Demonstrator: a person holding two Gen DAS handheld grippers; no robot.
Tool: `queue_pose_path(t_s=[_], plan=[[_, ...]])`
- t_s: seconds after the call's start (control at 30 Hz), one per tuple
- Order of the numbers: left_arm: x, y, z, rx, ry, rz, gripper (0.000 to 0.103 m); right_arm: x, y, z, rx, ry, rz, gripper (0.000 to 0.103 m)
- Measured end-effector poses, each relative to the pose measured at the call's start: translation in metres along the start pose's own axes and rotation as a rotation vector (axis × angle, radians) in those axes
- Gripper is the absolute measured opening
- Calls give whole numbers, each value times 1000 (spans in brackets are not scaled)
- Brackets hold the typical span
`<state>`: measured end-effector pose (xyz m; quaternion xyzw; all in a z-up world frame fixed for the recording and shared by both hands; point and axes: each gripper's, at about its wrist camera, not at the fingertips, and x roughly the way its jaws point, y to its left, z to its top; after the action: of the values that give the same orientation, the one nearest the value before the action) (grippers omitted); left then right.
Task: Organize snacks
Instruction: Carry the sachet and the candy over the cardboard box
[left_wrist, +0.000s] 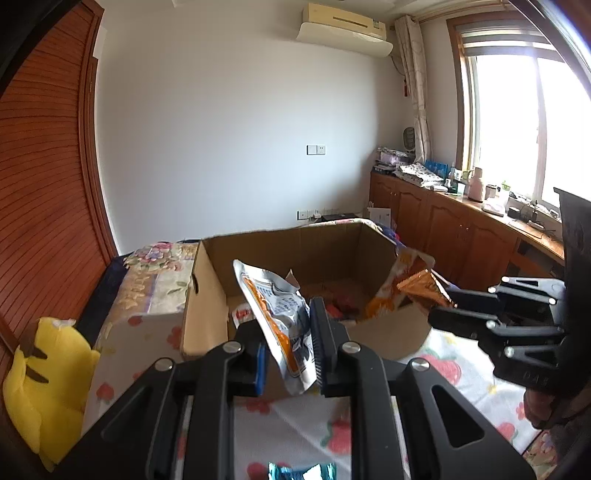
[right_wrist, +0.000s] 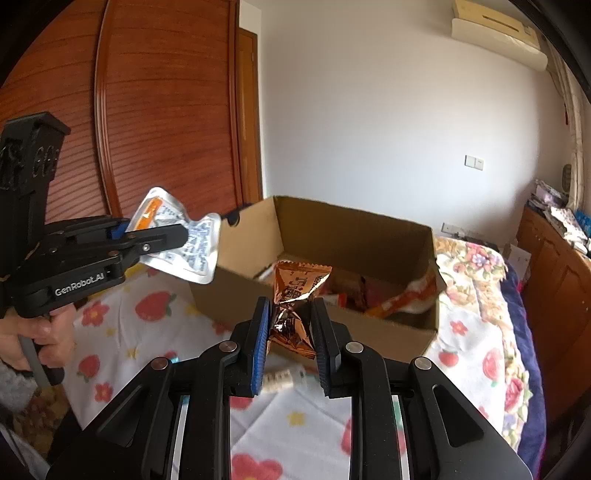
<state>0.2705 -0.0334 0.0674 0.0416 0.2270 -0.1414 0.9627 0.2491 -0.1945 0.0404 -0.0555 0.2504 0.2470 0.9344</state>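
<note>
Before the cardboard box (right_wrist: 354, 236), the "GenRobot.AI" left gripper (right_wrist: 177, 236) clamps a silver pouch (right_wrist: 192, 251), right gripper (right_wrist: 290, 332) a copper packet (right_wrist: 295, 291).

I count two grippers, the left gripper (left_wrist: 291, 347) and the right gripper (right_wrist: 291, 343), and one packet between each pair of jaws: a silver packet (left_wrist: 277, 310), a copper packet (right_wrist: 295, 295). Ahead of both jaws, one cardboard box (right_wrist: 354, 229) (contents too jumbled to count).
</note>
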Motion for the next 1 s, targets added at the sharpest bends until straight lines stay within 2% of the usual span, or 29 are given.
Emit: queue_pose_path(t_s=[0.2,0.37,0.7,1.0], plan=[[26,10,14,8,-11,6,17,22,-8,11,-5,-21,4,21],[53,19,15,-7,13,-7,17,42,-13,17,-20,-12,-10,21],[86,26,0,-33,47,-6,17,73,-27,16,-9,17,-24,21],[97,27,-12,-47,76,-3,17,87,-28,15,-6,42,-39,21]])
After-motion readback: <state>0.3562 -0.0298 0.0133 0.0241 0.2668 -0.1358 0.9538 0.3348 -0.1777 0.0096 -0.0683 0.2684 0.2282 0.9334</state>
